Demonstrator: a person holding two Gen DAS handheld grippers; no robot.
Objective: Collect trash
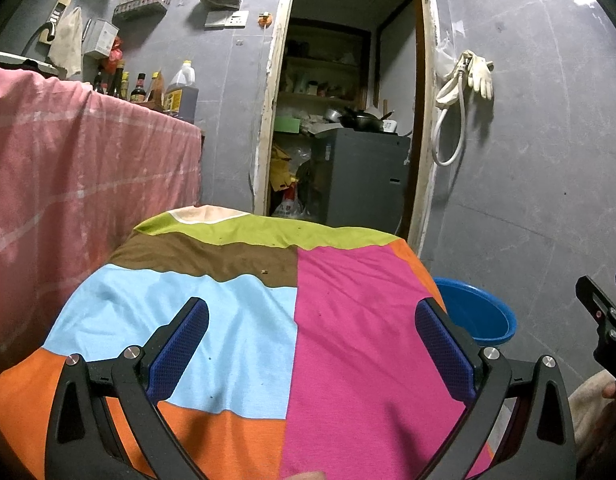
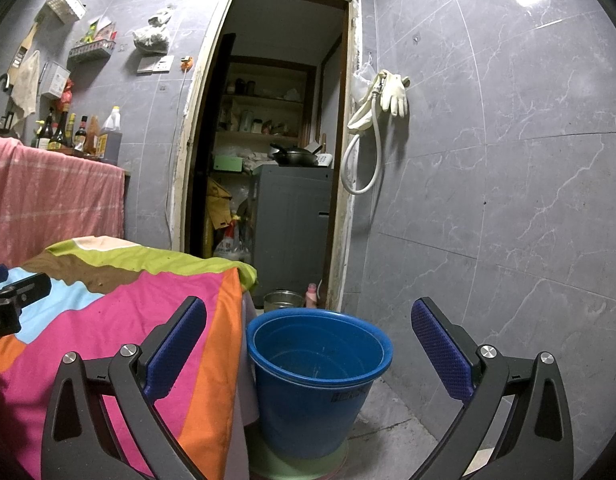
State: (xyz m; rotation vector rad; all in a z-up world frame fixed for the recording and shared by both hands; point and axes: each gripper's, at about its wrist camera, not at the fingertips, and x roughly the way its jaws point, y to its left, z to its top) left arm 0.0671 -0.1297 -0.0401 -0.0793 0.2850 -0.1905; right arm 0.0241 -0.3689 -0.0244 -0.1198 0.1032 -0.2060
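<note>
Both claws gape empty: the left gripper over a patchwork cloth, the right gripper facing the blue bucket beside it. Only tiny crumbs show, seemingly light, fiddly to pinch.

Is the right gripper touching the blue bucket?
Apart. The right wrist view shows the open right gripper held above the blue bucket, its fingers clear of the rim.

left gripper: jaws spread wide, nothing between the blue pads
right gripper: same deal, wide apart and holding nothing
spacing: side by side, each one pokes into the other's view
</note>
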